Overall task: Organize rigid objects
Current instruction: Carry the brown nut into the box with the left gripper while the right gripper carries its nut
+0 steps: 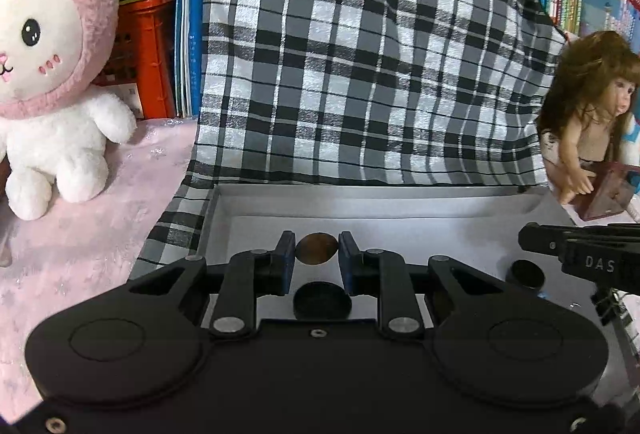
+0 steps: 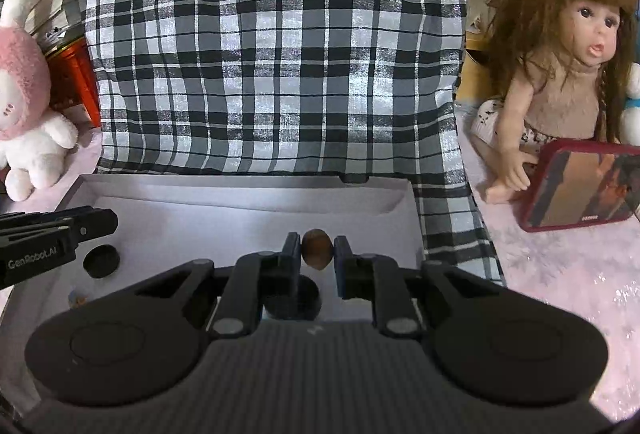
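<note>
A shallow white box (image 1: 400,200) (image 2: 240,190) lies in front of a checked cloth bag. My left gripper (image 1: 317,254) is shut on a flat brown disc (image 1: 317,248) and holds it above the box floor. A black round cap (image 1: 322,300) lies in the box just below it, and another black cap (image 1: 527,273) lies to the right. My right gripper (image 2: 317,254) is shut on a brown nut-like piece (image 2: 317,248) over the box. A black cap (image 2: 294,300) lies under it, another black cap (image 2: 101,261) at the left. Each gripper's fingers show at the other view's edge.
The checked bag (image 1: 360,54) (image 2: 280,54) stands behind the box. A pink and white plush rabbit (image 1: 48,74) (image 2: 24,94) sits at the left. A long-haired doll (image 2: 568,66) (image 1: 588,114) sits at the right with a red-framed mirror (image 2: 580,186). Books line the back.
</note>
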Tool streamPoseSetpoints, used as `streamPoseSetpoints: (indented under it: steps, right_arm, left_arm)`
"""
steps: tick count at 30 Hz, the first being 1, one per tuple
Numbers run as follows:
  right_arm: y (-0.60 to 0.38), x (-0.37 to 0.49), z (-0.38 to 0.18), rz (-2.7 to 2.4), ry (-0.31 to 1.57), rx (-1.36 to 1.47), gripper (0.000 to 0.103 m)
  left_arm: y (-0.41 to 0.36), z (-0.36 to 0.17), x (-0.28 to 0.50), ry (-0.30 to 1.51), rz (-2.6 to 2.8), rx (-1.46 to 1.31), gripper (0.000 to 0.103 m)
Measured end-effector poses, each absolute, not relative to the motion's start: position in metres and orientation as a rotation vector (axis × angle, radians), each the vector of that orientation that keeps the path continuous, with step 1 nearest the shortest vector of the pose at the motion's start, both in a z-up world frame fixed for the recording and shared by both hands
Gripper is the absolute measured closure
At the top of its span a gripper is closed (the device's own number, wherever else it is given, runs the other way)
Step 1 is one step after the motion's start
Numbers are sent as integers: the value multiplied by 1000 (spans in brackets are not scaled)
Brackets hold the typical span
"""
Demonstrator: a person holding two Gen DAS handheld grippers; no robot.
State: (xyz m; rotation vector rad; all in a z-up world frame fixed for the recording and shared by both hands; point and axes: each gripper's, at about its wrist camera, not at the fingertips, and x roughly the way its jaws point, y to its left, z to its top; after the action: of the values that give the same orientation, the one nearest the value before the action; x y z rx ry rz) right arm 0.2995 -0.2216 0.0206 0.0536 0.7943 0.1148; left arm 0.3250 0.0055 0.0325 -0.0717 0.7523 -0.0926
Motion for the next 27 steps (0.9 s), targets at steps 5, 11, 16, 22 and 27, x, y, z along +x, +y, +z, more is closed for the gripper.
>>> streamPoseSetpoints:
  steps: [5,11,16,22,27]
  right_arm:
    - [-218,302,16,127,797,52,81]
    - [-217,303,11,128,804,56,81]
    - [-216,302,7,128,810,49,81]
    - [-216,301,4,128,813,49,80]
    - [-217,300,5,125,802,50,71]
  left_arm:
    - [5,28,328,754,-89,-75,81]
    - [4,21,329,764,-83,-66,81]
    - [5,20,330,764,-82,-71,81]
    - [5,17,331,773,-80,-73,80]
    - [4,20,329,769,-73,-67,69]
